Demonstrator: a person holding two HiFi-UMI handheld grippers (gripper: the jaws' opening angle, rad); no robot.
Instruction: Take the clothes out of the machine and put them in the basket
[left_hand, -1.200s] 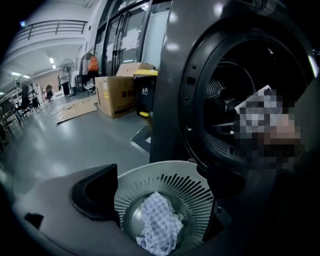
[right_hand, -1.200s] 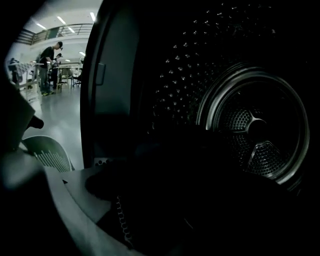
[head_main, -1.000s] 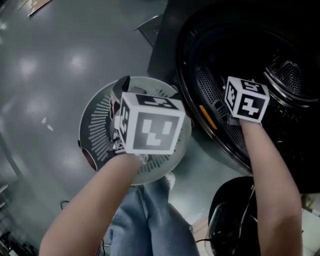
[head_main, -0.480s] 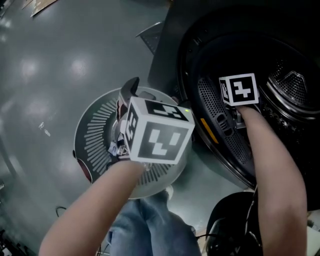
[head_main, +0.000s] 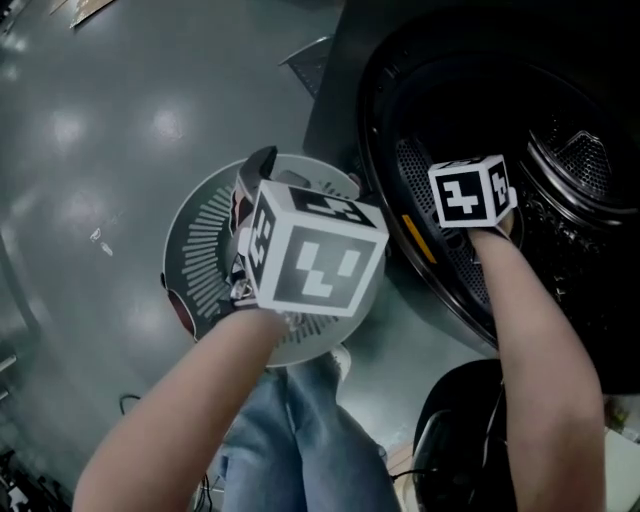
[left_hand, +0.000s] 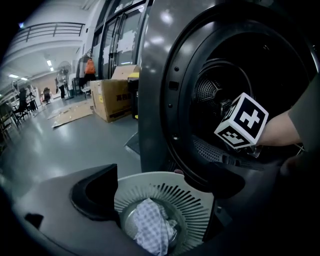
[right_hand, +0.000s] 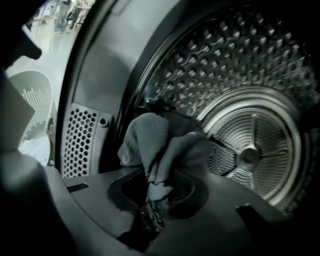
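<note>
Inside the drum (right_hand: 240, 65) of the machine (left_hand: 160, 75), a grey garment (right_hand: 160, 145) is held by the right tongs (right_hand: 150, 212), whose jaws have just been closing and are now pinched narrow on a fold of it. The garment is bunched, and its long axis runs from the pinch up toward the drum's front rim, with the loose bulk spread above the jaws. It looks soft, plain and creased. A perforated panel (right_hand: 80, 140) is seen just beside it at the door opening, and the ribbed back wall of the drum lies well behind.

The left tongs (left_hand: 160, 200) are held wide, with nothing between the jaws, above the basket (left_hand: 195, 200), a round white one with slotted walls set on the grey floor (head_main: 100, 150) just in front of the machine. A checked cloth (left_hand: 150, 230) lies crumpled on the basket's bottom. A cardboard box (left_hand: 112, 100) stands well apart on the floor beyond, and a jeans leg (head_main: 290, 430) is seen beside the basket.
</note>
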